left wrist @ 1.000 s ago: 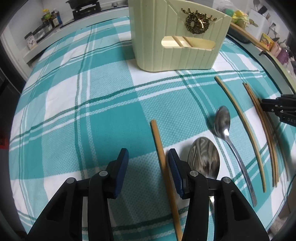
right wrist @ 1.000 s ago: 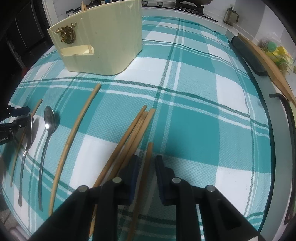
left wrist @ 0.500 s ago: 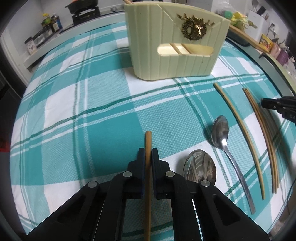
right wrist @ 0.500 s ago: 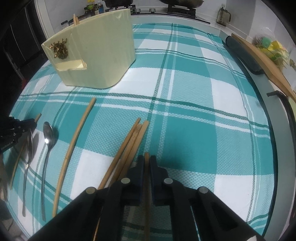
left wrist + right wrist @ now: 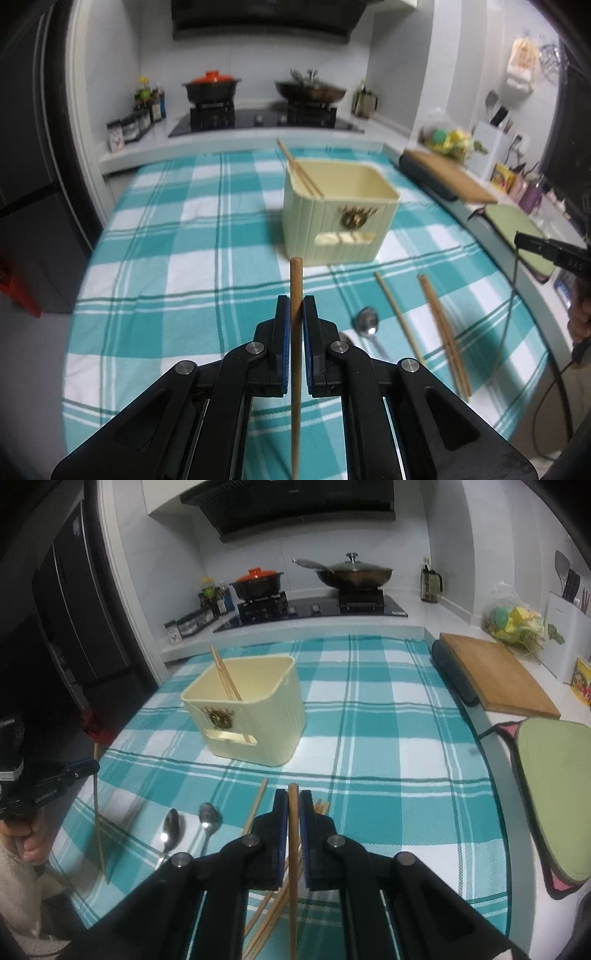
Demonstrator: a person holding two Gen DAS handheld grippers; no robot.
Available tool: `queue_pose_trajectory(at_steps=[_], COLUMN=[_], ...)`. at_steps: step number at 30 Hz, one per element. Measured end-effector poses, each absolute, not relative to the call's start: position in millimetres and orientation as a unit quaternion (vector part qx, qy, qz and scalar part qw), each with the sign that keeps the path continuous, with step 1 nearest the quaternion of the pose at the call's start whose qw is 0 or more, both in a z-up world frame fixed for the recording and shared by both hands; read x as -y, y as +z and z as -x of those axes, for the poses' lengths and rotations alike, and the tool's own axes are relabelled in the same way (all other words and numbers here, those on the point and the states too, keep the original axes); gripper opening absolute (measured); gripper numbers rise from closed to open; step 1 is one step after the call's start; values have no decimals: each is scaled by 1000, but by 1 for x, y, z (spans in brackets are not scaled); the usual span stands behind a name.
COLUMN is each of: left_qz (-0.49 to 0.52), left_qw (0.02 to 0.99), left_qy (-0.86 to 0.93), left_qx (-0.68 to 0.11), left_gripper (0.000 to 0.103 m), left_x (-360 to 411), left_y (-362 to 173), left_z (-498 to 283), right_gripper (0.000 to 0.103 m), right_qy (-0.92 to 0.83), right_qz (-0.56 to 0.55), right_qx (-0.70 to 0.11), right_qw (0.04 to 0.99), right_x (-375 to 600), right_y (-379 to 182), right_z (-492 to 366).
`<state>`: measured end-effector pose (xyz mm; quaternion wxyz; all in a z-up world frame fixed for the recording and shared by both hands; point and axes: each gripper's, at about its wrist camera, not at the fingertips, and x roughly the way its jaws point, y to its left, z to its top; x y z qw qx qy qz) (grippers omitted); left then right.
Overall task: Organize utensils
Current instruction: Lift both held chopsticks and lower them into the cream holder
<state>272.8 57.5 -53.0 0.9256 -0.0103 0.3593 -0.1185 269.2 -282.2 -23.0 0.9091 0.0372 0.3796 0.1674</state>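
Your teal plaid tablecloth [image 5: 155,258] fronts a stove. Your left gripper [image 5: 295,314] pinches one wooden chopstick [image 5: 295,280]; your right gripper [image 5: 292,805] clamps another chopstick [image 5: 293,797]. The cream holder [image 5: 332,218] stands ahead; its emblem's writing is unreadable.

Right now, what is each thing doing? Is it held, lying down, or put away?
Left gripper: shut on one chopstick, lifted off the cloth.
Right gripper: shut on another chopstick, lifted too.
Cream holder: upright, two chopsticks leaning inside.
Two spoons: lying flat on the cloth.
Loose chopsticks: lying on the cloth.
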Motion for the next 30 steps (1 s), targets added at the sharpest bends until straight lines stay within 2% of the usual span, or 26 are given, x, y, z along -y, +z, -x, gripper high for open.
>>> queue_pose_trajectory(at_steps=[6, 17, 30], left_qz=[35, 51, 73], left_qw=[940, 953, 961], left_qy=[-129, -141, -145], left_qx=[-315, -265, -223], left_gripper=[5, 5, 4], left_x=[-66, -63, -54], left_y=[-18, 23, 100], left_z=[-241, -228, -309], right_gripper=[6, 6, 6], right_qy=[177, 173, 198], right_qz=[-35, -28, -10], right_qx=[-326, -250, -205], right_qw=[928, 952, 959], right_x=[278, 266, 229], right_y=[12, 53, 116], right_z=[-228, -204, -276])
